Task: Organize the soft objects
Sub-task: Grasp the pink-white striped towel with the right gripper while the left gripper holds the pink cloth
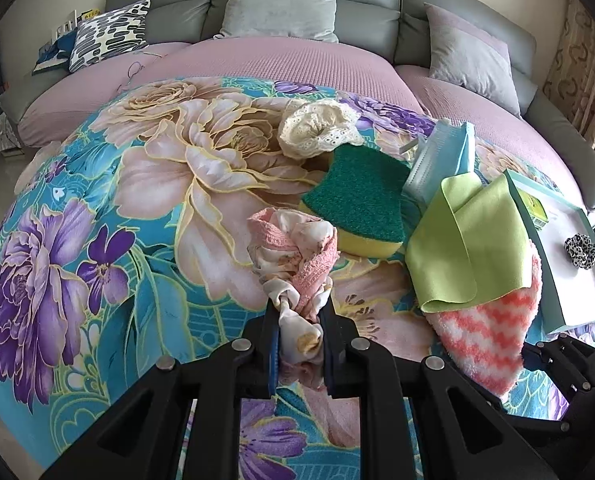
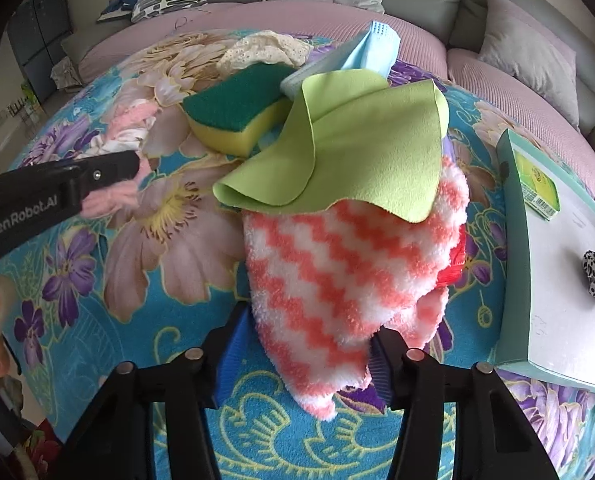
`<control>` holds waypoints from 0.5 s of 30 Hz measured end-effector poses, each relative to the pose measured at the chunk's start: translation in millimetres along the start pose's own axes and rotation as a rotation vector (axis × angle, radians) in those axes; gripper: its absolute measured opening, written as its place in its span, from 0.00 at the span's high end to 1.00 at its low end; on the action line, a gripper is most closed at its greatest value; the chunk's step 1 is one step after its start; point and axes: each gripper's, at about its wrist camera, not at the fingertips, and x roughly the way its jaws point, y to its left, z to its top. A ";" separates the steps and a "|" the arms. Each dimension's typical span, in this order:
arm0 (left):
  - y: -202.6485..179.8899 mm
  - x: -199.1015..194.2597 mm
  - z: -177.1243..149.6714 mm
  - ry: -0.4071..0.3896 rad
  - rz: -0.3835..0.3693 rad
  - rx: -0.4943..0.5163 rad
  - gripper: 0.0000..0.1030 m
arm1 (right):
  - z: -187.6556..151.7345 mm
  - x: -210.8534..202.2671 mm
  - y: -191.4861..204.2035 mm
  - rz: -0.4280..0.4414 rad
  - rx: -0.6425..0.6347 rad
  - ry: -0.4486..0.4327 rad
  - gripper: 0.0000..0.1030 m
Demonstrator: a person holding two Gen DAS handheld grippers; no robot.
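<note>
From the left wrist we see our left gripper (image 1: 297, 312) reaching forward low over the floral blanket (image 1: 97, 208), its fingers closed tight on a pink lace and cream cloth bundle (image 1: 293, 248). Just beyond lies the green and yellow sponge (image 1: 357, 204).

From the right wrist, our right gripper (image 2: 303, 344) points at the pink zigzag fluffy cloth (image 2: 337, 264), fingers spread wide either side of its near corner. A lime green cloth (image 2: 357, 148) drapes over it, beside the teal box (image 2: 517, 240).
</note>
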 end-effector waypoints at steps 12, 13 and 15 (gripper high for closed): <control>3.6 -1.4 0.8 -0.007 0.003 -0.015 0.83 | 4.0 -10.8 -16.9 0.052 0.071 -0.060 0.83; 3.6 -2.4 1.0 -0.010 0.004 -0.017 0.83 | 4.8 -14.4 -18.0 0.063 0.077 -0.077 0.85; 4.3 -3.8 1.5 -0.016 0.004 -0.019 0.83 | 6.8 -24.0 -18.6 0.081 0.087 -0.117 0.86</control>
